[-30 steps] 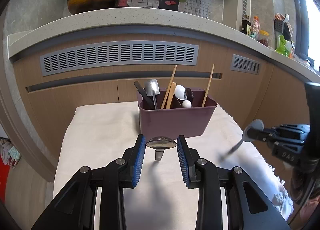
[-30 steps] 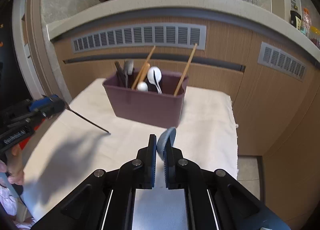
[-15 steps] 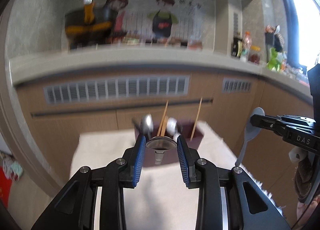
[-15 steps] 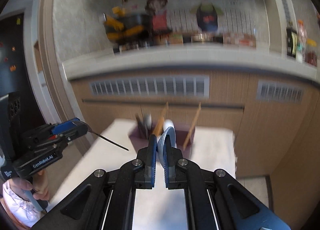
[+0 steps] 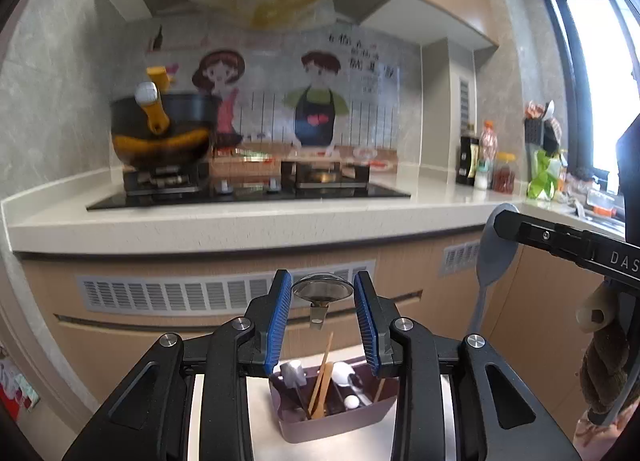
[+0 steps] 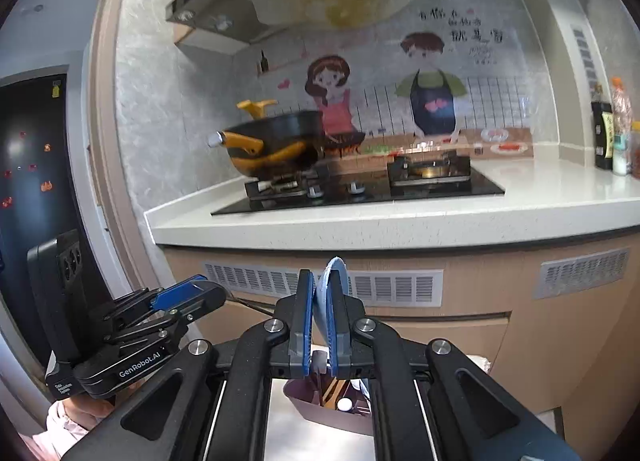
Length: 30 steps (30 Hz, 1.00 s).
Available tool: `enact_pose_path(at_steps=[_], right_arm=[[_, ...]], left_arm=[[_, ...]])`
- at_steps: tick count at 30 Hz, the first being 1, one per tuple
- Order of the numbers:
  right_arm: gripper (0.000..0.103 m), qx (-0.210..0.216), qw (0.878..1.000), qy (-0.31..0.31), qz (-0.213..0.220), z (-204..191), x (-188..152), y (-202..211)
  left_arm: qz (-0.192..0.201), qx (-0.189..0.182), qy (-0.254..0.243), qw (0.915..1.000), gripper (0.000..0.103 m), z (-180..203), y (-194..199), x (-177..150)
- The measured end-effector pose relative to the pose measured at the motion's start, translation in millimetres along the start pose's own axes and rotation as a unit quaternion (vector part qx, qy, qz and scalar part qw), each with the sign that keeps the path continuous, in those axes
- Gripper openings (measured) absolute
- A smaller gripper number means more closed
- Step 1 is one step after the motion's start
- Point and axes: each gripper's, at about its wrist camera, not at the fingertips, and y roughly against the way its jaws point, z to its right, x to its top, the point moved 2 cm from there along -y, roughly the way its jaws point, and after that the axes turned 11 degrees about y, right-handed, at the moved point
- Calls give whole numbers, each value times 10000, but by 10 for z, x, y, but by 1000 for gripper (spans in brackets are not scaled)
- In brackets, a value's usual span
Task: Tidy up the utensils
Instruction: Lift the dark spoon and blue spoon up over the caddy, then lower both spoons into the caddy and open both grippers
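Two spoons show in the left wrist view: the left tongs (image 5: 322, 315) pinch a metal spoon (image 5: 322, 289) by its bowl above the maroon utensil bin (image 5: 336, 427). From the right wrist view, the right tongs (image 6: 319, 327) are clamped on a grey-blue spoon (image 6: 326, 293).

Left claw (image 5: 322, 315) grips metal spoon (image 5: 322, 289) above purple caddy (image 5: 336, 427).

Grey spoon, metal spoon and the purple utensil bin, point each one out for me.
grey spoon (image 5: 494, 257), left wrist view, on its bowl.
metal spoon (image 5: 322, 288), left wrist view, on its bowl.
purple utensil bin (image 5: 320, 427), left wrist view, on its front wall.
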Motion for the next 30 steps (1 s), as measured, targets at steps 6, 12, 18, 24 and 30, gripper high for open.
enact_pose_path(at_steps=[6,12,18,24,30], right_arm=[[6,27,9991,-197,-385,160,-203,-485],[6,62,9981,-311,-537,259,-343,-748],[6,49,9960,-388,-805,324,-551,-1031],[6,13,9888,-683,-1328,453,-971,-1425],[6,-17,9795,-839,-1829,530,-1391,-1707]], left_arm=[[-725,-116,340,9967,33,-240,-411,-162],[-1105,-64,255,9935,34,-285,-573,-236],[-1523,-102,390,9875,34,-369,-935,-431],[-2003,-70,620,9777,34,-510,-1385,-799],[-2438,-64,833,9662,34,-633,-1717,-1208]])
